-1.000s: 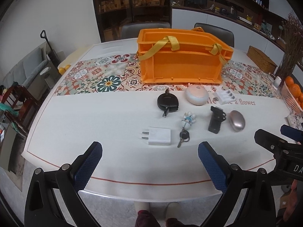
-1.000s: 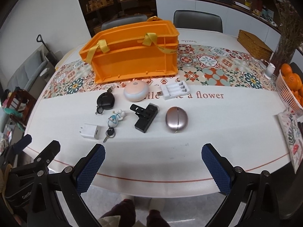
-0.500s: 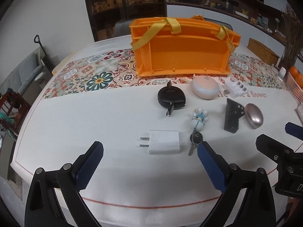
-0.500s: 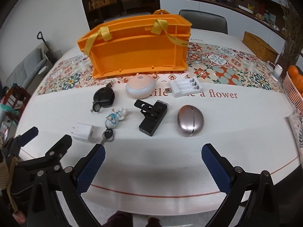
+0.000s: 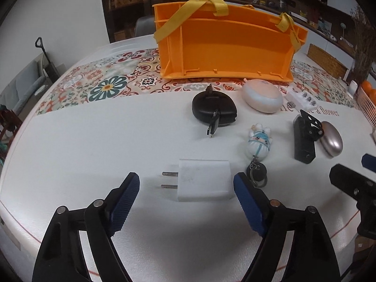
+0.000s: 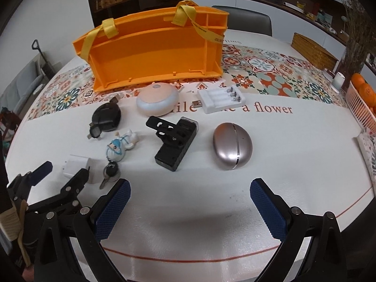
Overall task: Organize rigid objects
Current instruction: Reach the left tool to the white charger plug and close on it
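left gripper [image 5: 186, 189]: jaws spread, and they have just been narrowing. the white charger plug [image 5: 203, 179] lies flat on the table [image 5: 94, 141] between the two blue pads, near the front edge. neither pad presses on it; a gap shows on the prong side, and the other pad stands just beside the plug's far face. the prongs point toward the left edge of the table.

right gripper [image 6: 189, 198]: jaws spread wide, nothing between them, over bare table near the front edge.

items on the table, behind the grippers:
- doll keychain [image 5: 258, 142] with its key [image 6: 108, 176] just beside the plug.
- black round cable reel [image 5: 213, 109] toward the middle, connector sticking out.
- black clip mount [image 6: 174, 141] beside the silver oval case [image 6: 232, 146], apart from it in the right wrist view.
- pink and white round lamp [image 6: 157, 99] and white battery charger [image 6: 219, 98] at the edge of the patterned runner [image 5: 105, 82].
- orange crate [image 5: 225, 47] with yellow straps [image 5: 178, 21], lying on its side on the runner, its open side toward the front edge.

a basket of oranges [image 6: 363, 98] sits at the right edge.
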Motion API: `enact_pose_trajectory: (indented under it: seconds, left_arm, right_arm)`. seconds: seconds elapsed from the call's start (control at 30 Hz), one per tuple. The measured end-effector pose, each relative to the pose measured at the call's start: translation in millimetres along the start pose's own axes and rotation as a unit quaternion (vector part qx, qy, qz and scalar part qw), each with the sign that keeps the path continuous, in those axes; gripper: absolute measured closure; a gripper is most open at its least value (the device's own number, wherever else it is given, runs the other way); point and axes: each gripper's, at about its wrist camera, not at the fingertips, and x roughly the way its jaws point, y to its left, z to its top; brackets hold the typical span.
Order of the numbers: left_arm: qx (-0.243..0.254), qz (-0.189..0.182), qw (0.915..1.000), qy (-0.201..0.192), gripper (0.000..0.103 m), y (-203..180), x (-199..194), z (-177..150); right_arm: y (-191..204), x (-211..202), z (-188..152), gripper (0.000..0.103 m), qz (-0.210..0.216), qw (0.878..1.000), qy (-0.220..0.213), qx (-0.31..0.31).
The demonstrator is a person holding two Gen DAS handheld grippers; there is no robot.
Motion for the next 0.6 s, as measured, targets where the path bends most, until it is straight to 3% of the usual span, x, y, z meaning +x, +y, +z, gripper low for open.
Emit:
enact_pose_trajectory:
  seconds: [0.33,0.47,0.6]
  left_arm:
    - [0.002,-0.012,0.9999,-0.007,0.027,-5.3,7.5,-2.4]
    - [0.001,-0.017,0.9998,-0.006,0.036,-6.5,10.3,-3.2]
    - [0.005,-0.017,0.9998,-0.006,0.039,-7.4,12.4,-3.3]
  right_arm:
    - [1.5,7.5,-3.5,0.001,-0.006,1.000,0.003,-0.006]
    - [3.6,10.8,-4.5,0.001,-0.006,1.000,0.003,-0.009]
    - [5.0,12.6,-3.7,0.001,-0.004,1.000,0.001,-0.010]
